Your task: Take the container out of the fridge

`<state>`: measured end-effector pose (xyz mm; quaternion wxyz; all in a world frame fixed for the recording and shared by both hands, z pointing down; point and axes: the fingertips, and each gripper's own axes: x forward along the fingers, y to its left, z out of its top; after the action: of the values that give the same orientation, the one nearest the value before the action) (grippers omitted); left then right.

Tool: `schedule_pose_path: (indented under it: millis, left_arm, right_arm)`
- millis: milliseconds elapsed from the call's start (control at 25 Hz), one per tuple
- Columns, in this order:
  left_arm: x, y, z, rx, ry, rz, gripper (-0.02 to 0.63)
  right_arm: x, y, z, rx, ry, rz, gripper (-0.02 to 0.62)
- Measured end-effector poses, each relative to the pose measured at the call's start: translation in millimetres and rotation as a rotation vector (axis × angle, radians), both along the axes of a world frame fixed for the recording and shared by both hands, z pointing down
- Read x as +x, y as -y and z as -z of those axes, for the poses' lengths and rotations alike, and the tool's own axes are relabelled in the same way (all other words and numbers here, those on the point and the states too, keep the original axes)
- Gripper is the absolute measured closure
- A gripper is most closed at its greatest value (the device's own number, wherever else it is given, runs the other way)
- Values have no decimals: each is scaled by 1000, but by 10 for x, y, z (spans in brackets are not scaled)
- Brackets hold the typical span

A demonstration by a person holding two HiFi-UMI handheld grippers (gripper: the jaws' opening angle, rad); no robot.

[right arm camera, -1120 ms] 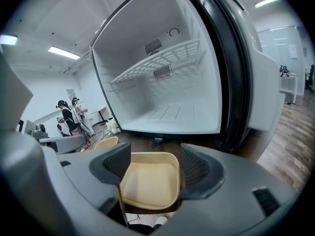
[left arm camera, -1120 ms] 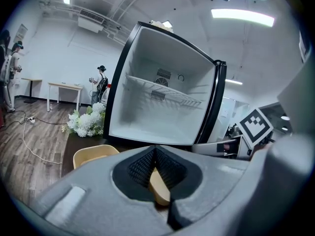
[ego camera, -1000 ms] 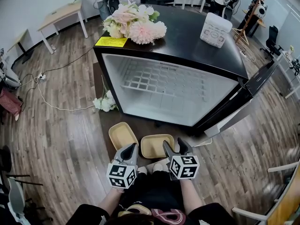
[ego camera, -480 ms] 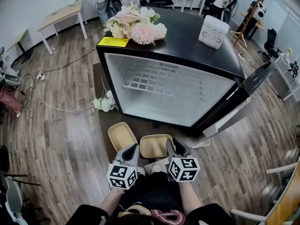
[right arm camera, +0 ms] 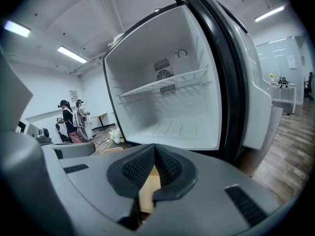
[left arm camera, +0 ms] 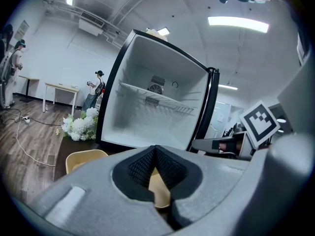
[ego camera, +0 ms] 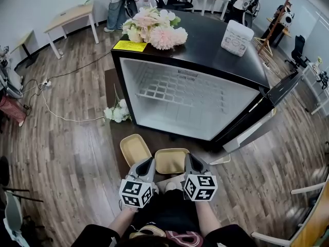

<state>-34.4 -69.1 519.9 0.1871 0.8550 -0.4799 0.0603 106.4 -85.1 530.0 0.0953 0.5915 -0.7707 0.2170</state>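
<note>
The black mini fridge [ego camera: 154,60] stands open, its white inside bare except for a wire shelf [ego camera: 180,89]. Two tan containers lie in front of it, one on the left [ego camera: 134,149] and one on the right [ego camera: 172,160]. My left gripper [ego camera: 146,163] hovers just short of them, shut and empty. My right gripper [ego camera: 191,161] is by the right container's near edge, shut on nothing. In the left gripper view the left container [left arm camera: 83,157] shows beside the closed jaws [left arm camera: 155,149]. In the right gripper view the empty fridge [right arm camera: 167,102] is beyond the closed jaws [right arm camera: 155,149].
The fridge door [ego camera: 277,94] swings out to the right. Pink flowers [ego camera: 154,29] and a white box [ego camera: 236,37] sit on the fridge top. A white bouquet [ego camera: 116,112] lies on the dark mat [ego camera: 115,135] at the left. Desks, chairs and people are at the room's far side.
The right gripper's jaws have gone from wide open to shut, with nothing between them. Both grippers stayed in place before the containers.
</note>
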Motion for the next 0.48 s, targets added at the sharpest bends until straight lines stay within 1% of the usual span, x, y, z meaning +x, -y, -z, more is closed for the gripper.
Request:
schedule_pose_path:
  millis: [480]
  left_arm:
    - [18, 16, 12, 2, -3, -9, 598]
  right_arm:
    - [22, 12, -4, 14, -55, -16, 588]
